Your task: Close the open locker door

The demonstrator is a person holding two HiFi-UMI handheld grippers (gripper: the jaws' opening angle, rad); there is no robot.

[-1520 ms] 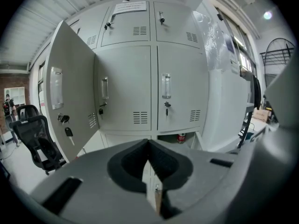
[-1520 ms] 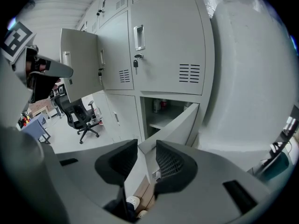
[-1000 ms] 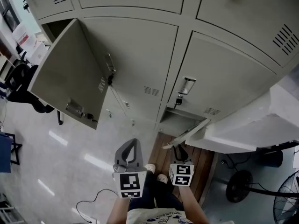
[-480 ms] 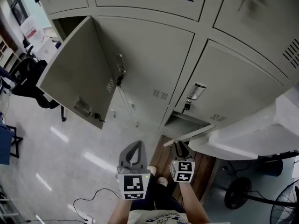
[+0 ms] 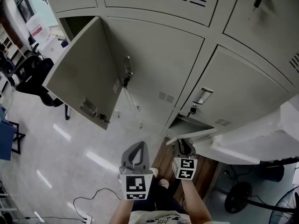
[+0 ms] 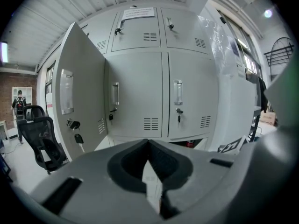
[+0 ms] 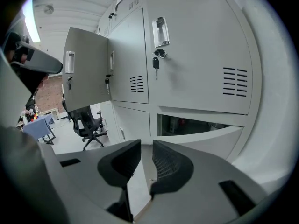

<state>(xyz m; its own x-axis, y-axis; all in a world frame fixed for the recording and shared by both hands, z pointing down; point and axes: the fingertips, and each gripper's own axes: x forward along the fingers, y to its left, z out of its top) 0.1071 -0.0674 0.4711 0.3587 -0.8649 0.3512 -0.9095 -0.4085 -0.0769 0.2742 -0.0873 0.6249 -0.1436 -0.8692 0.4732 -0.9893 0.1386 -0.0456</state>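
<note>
Left gripper (image 6: 148, 143) we find closed and empty; right gripper (image 7: 146, 146) narrowing, nothing between its jaws; locker door (image 5: 79, 78) stands open.

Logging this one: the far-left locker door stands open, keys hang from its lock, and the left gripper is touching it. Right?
No: the left gripper is not touching the open door; the head view shows it held low, well apart from the lockers. The door does stand open with keys hanging from its lock.
</note>
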